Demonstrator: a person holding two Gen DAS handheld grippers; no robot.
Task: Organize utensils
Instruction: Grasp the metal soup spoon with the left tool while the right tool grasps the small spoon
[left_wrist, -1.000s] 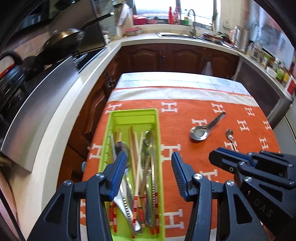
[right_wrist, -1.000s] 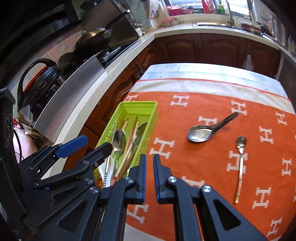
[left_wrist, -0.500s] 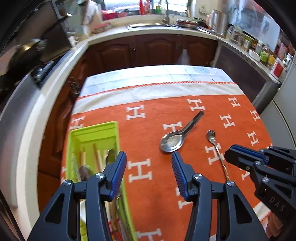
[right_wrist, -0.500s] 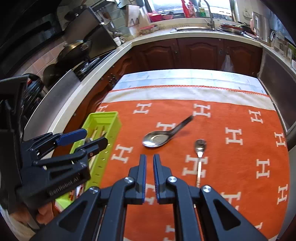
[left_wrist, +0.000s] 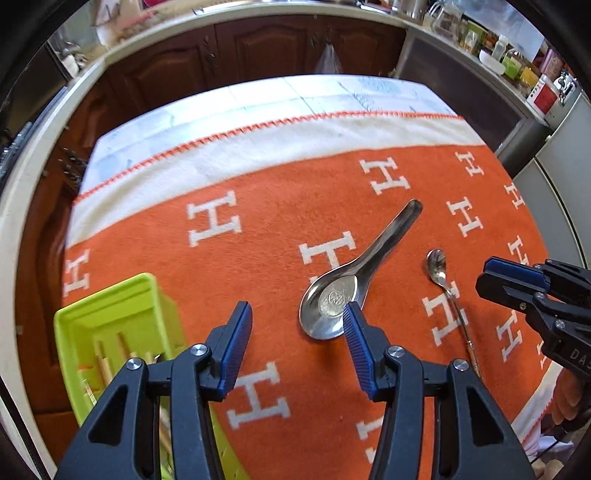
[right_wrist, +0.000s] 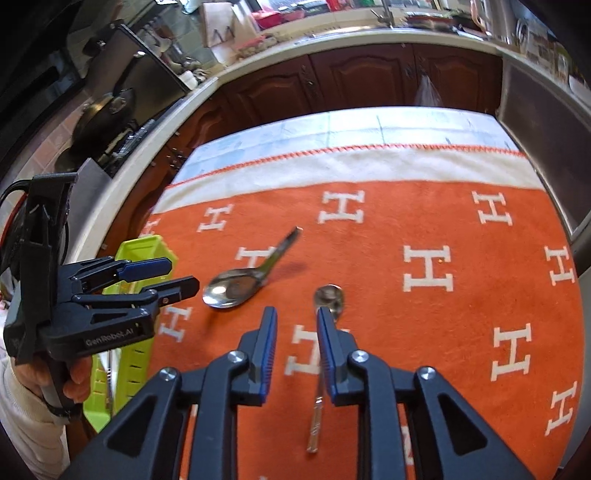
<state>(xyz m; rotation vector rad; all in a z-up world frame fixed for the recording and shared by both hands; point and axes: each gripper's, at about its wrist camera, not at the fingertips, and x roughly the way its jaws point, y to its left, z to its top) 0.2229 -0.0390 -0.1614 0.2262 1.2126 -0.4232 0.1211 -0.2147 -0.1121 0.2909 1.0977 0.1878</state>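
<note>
Orange cloth (left_wrist: 280, 236) over the desk. Green tray (left_wrist: 110, 317) at its left edge, utensils inside. Left gripper (left_wrist: 297, 341) half open, empty, beside the soup spoon (left_wrist: 340, 295). Right gripper (right_wrist: 293, 341) opening, empty, above the small spoon (right_wrist: 328, 295), flat on the cloth.

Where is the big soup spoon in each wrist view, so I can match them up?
Left wrist: the big soup spoon lies right of centre, its bowl by the left claw's right fingertip.
Right wrist: the spoon lies left of centre, beyond the right claw.
Shared landmark: the green utensil tray, left of the spoon in both.
</note>
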